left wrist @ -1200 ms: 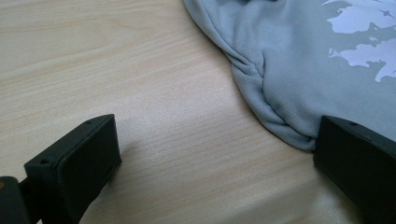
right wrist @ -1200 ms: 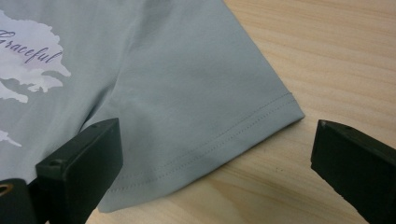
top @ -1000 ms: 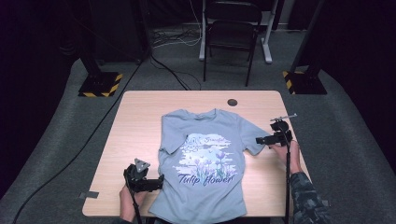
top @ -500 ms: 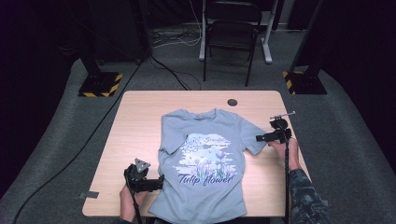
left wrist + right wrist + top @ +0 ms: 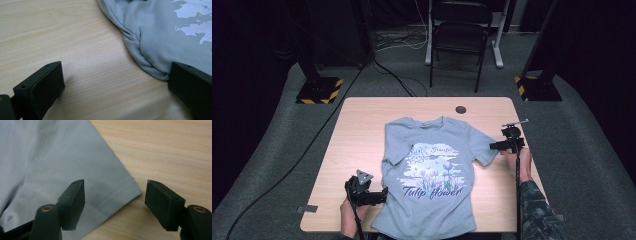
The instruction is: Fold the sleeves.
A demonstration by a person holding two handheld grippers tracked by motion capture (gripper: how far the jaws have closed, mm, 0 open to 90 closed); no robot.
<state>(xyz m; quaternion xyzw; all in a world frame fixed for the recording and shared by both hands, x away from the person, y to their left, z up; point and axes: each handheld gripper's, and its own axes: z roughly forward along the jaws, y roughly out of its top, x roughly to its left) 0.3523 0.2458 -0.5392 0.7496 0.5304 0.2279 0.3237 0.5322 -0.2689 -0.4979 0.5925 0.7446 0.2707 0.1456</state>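
place: lab/studio | signs: dark drapes, hazard-taped stand bases (image 5: 318, 90), floor cables (image 5: 394, 41), lone table (image 5: 362, 125)

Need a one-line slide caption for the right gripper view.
Right gripper, jaws just closing but not yet gripping, straddles the hemmed sleeve corner of a grey T-shirt on a wooden table.

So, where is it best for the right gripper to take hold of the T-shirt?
Probably at the hemmed corner of the flat sleeve, coming from the table's right edge. That corner of the T-shirt lies between the open jaws of the right gripper, which have just been closing.
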